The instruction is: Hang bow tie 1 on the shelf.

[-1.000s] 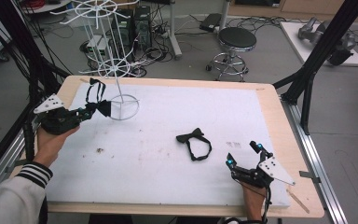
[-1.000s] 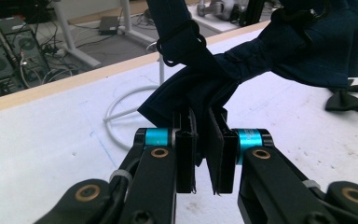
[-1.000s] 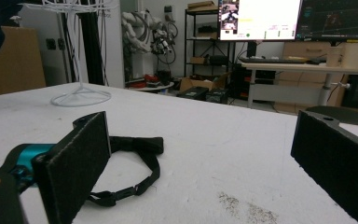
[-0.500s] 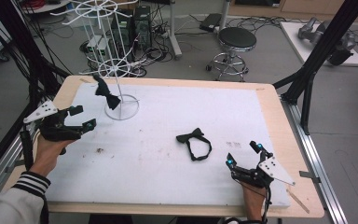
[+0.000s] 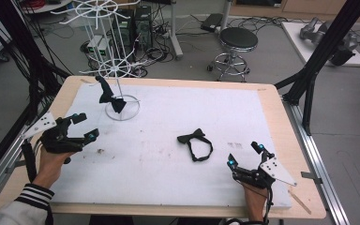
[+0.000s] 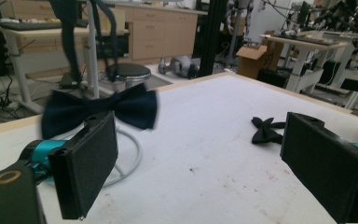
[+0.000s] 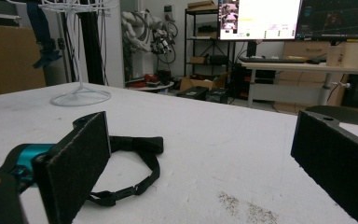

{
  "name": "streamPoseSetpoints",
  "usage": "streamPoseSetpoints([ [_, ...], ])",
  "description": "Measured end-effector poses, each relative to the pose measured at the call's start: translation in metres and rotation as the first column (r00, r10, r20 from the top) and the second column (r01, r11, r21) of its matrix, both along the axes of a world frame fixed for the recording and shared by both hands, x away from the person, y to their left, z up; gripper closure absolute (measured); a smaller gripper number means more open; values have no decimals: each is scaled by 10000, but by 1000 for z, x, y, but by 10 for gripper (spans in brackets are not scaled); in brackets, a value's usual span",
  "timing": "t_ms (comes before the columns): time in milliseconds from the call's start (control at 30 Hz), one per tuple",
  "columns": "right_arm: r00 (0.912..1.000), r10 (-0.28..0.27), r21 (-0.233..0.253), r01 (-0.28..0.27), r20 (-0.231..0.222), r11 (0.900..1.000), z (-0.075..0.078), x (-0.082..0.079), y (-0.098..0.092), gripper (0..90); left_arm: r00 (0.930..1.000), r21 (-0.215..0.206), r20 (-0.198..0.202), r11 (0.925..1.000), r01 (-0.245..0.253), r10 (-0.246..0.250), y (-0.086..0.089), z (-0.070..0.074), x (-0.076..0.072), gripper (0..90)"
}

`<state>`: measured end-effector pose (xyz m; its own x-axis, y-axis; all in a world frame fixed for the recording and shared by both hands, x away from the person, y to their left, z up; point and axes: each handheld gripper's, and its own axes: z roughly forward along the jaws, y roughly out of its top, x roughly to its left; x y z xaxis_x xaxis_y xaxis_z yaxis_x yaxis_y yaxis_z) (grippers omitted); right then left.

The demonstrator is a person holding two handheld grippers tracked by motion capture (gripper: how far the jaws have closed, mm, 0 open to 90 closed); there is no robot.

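Left gripper [image 5: 82,126], left of frame: black body, teal joints, grey three-cornered plate, black cable. Right gripper [image 5: 243,157], lower right: same build. Fingers [image 6: 86,168]: flat black textured pads. Striped black-white cuff [image 5: 35,197], lower left.

Your left hand-held gripper [image 6: 200,158] has matt black, rough foam-like pads [image 6: 91,163] and a glossy teal metal fitting. The hanging bow tie [image 6: 100,109] is smooth dark cloth; the loose bow tie [image 5: 194,143] is matt black fabric. The stand [image 5: 117,70] is white-coated wire. The bench [image 5: 281,122] has a pale wood rim under a matt white, speckled sheet.
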<state>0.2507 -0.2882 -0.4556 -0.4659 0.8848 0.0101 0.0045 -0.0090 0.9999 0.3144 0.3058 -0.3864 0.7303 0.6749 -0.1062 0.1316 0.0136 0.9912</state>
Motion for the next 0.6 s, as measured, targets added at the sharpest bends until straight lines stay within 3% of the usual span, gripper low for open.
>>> streamPoseSetpoints([
  [267,10000,-8,-6,8,-27,10000,0,0,0,39,9995,-342,269,9992,188,-179,-4,-7,-5,116],
  [600,10000,-3,-55,3,-18,10000,0,0,0,39,9986,-117,316,9990,425,-421,-15,-16,-3,116],
])
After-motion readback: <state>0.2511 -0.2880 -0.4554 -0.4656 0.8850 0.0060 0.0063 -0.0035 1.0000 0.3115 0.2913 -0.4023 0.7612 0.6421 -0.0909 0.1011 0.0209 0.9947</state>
